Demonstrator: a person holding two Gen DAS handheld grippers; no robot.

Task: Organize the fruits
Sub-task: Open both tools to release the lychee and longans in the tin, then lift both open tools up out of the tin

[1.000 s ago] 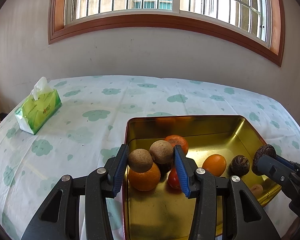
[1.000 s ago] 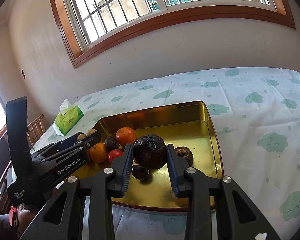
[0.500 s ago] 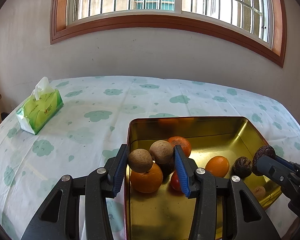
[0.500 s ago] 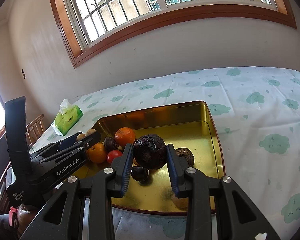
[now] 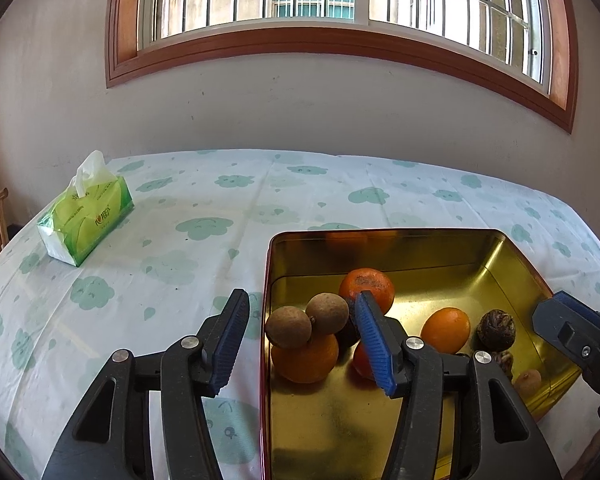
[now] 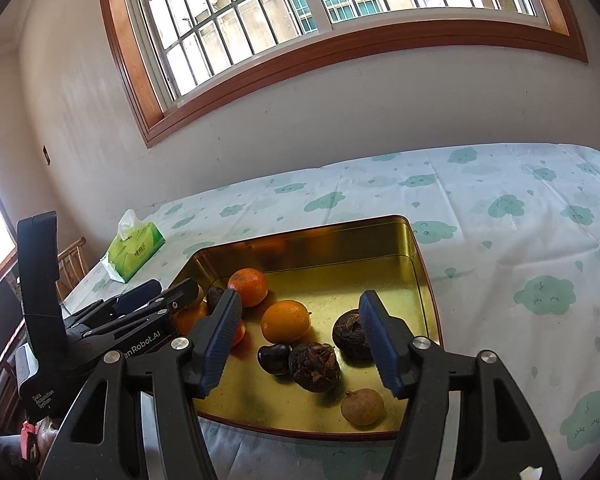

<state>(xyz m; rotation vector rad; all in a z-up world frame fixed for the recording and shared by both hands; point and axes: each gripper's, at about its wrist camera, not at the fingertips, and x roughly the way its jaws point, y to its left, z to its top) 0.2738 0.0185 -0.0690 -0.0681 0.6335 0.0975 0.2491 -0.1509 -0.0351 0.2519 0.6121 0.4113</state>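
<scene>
Fingers on both grippers are spread wide, holding nothing, so every fruit seems dropped in the tin (image 6: 422,280); next move probably needs a new target.

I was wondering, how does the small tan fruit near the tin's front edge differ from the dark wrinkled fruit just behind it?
The tan fruit is smooth and light brown; the dark wrinkled fruit is nearly black and rough. The tan fruit is smaller. It lies alone, while the dark wrinkled fruit sits against a glossy black fruit. Both are roundish and rest on the gold tin floor, ungripped.
</scene>
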